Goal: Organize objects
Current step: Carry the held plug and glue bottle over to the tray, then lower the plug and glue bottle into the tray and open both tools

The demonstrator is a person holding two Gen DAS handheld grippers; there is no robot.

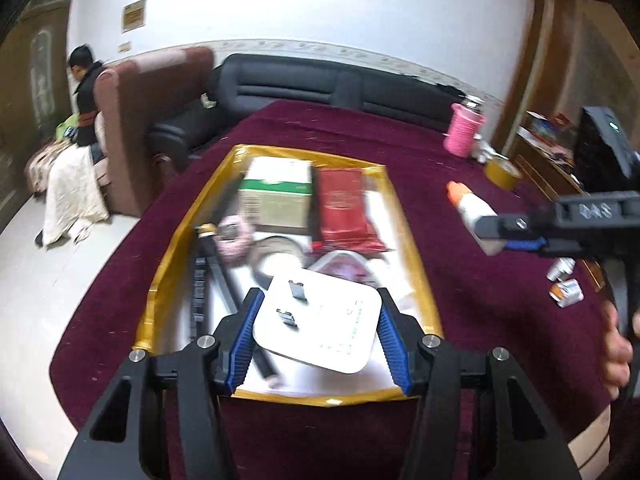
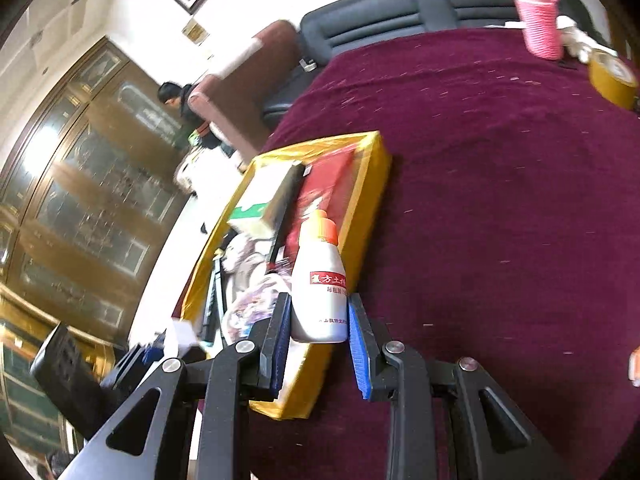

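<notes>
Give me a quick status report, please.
Left gripper shut on white charger, above yellow box. Right gripper shut on glue bottle. Nothing blocking.

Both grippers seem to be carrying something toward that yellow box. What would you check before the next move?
1. Left gripper shut on the white charger: ok, a pad at each side.
2. Right gripper shut on the glue bottle: ok, bottle upright between the pads.
3. Charger over the yellow box: ok.
4. Free spot inside the box: cannot tell, contents are blurred and crowded.
5. Bottle's orange cap closed: cannot tell.
6. Grippers apart from each other: ok.
</notes>
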